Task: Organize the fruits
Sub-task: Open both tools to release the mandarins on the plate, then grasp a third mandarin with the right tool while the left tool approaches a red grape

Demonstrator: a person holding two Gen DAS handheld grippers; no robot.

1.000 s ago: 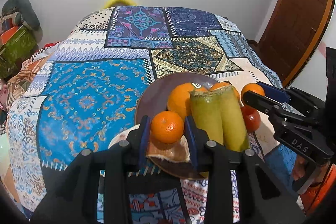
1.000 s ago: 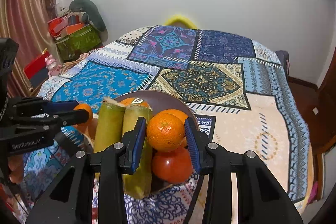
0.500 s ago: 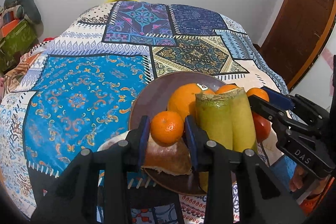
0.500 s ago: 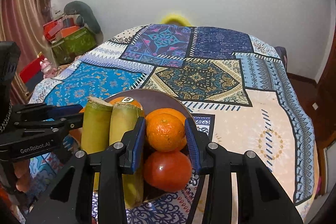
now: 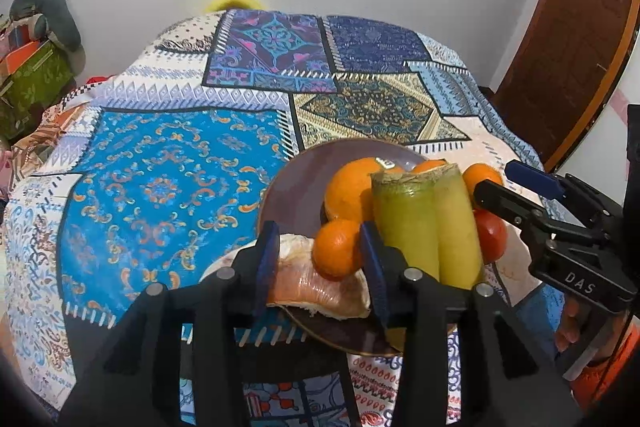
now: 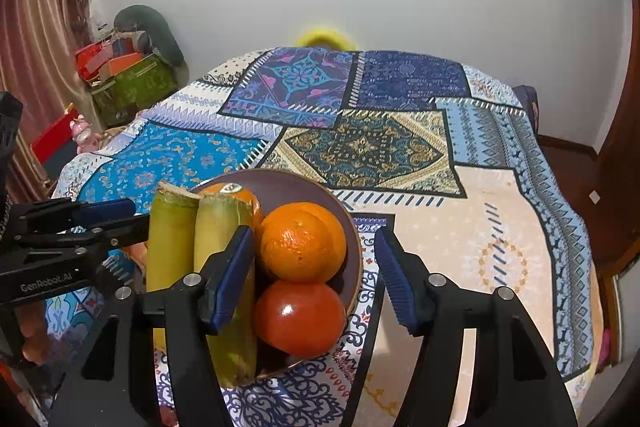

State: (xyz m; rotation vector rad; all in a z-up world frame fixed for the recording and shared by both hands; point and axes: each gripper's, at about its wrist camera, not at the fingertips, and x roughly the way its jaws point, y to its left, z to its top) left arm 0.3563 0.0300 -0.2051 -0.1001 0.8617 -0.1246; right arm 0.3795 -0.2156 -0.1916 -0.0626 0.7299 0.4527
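the left gripper is standing spread with a small mandarin resting against its right finger; the right gripper is gaping wide too — nothing pinched; the round, firm-skinned, slippery fruit is wanting a hold across its middle; the purple plate on the bed is carrying four oranges, two green stalks, one tomato, one peeled wedge.
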